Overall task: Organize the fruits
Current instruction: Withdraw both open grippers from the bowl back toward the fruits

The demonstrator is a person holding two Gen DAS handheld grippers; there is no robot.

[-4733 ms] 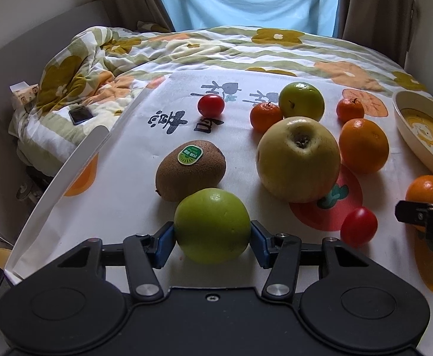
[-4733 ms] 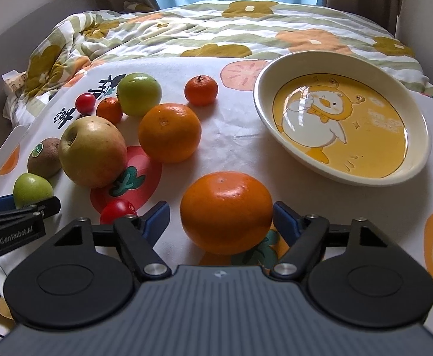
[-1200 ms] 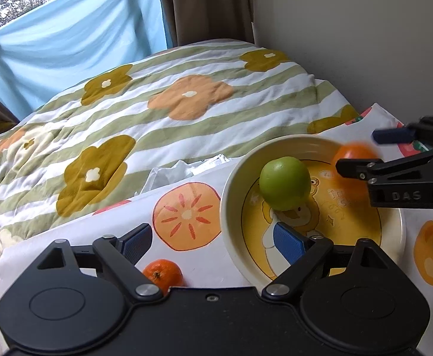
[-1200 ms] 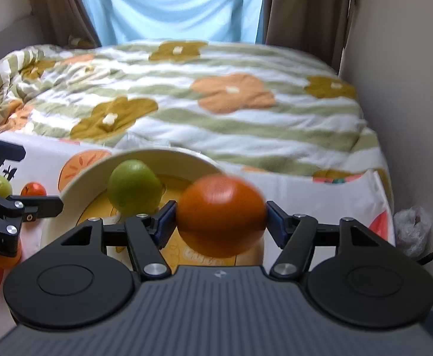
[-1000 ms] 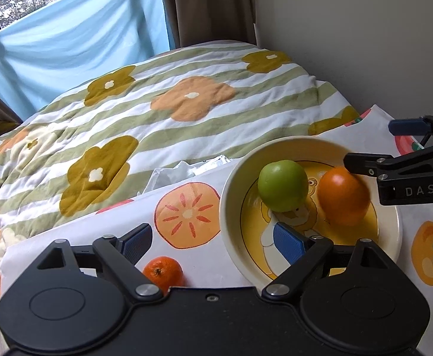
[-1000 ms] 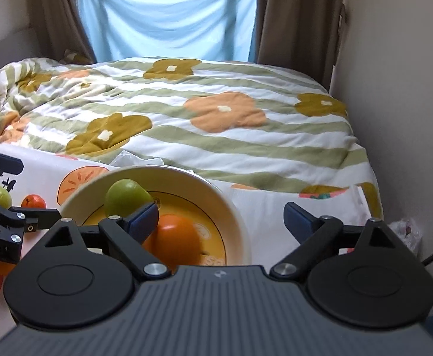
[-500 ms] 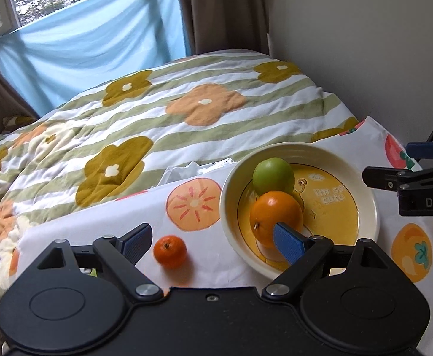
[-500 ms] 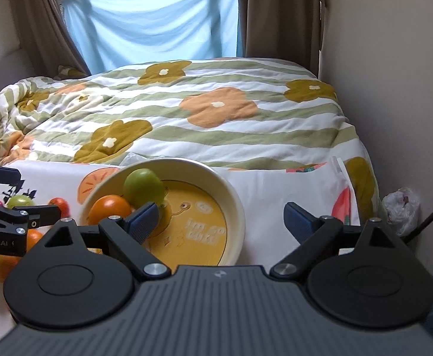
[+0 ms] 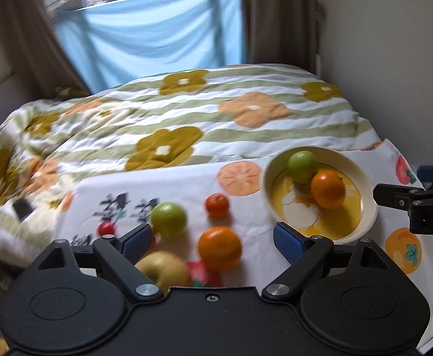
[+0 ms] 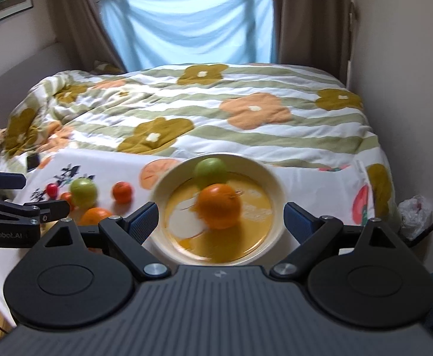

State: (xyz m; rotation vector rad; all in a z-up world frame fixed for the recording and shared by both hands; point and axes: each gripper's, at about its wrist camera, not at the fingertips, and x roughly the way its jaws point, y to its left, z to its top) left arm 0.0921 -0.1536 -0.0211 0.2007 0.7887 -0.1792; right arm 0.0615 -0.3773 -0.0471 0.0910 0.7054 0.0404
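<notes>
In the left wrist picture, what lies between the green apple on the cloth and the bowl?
A small tangerine lies on the cloth between the green apple and the bowl, touching neither; the left wrist view shows it.

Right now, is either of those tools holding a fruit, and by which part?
Nothing is held. The left tool and right tool are both open; the orange lies in the bowl.

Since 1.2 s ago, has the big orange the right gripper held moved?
Yes. The big round orange has dropped out of the right gripper, now open, and lies in the cream duck-print bowl, touching the green apple.
</notes>
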